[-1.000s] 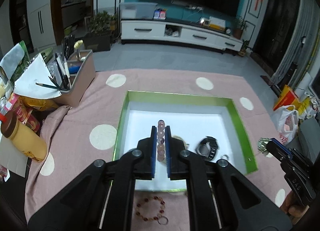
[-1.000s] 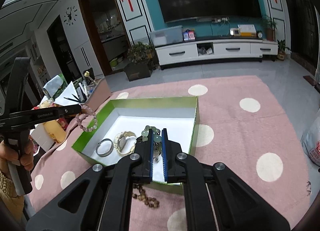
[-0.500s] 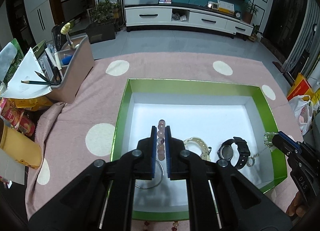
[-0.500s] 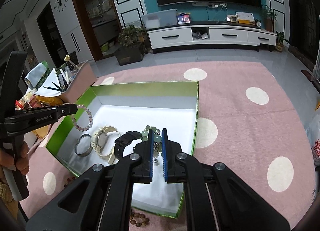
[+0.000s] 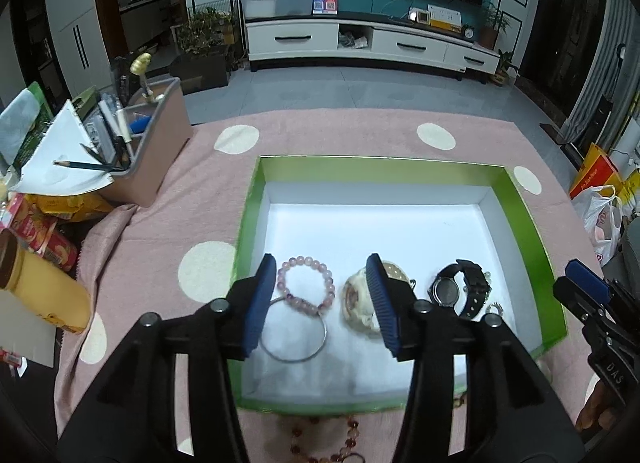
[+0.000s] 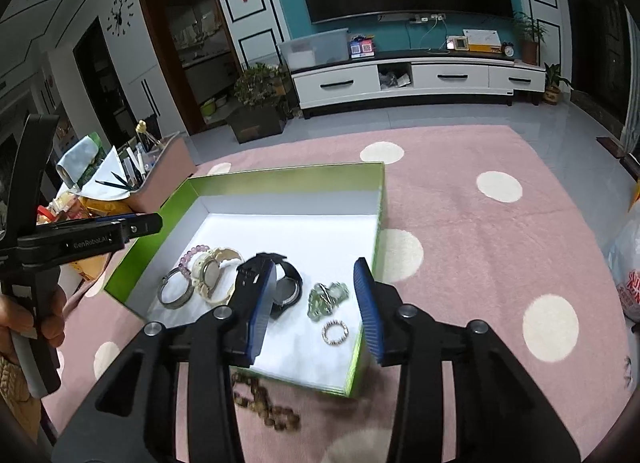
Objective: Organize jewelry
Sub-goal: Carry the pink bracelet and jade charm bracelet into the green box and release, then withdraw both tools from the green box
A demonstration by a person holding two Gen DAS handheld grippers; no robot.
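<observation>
Two grippers: both over the near end of the green box, jaws spread wide, nothing between the pads.
Left gripper: blue pads parted above the box's near-left part; pink bead bracelet seen between them.
Right gripper: blue pads parted above the box's near-right part; green bead piece and small ring seen between them.
Green box: open, white floor, green walls, resting on the pink dotted cloth.
Pink bead bracelet: flat on the box floor near the near-left corner, overlapping the top of the metal bangle.
Metal bangle: flat, closest to the near wall, left side.
Cream watch: just right of the bangle, partly behind the left gripper's right finger.
Black watch: right of the cream watch, toward the right wall.
Green bead piece: bunched beside the black watch, close to the right wall.
Small ring: sparkly, just nearer than the green beads, close to the near-right corner.
Brown bead strand: outside the box, on the cloth against the near wall.
Pen holder: at the cloth's far-left edge, well apart from the box.
</observation>
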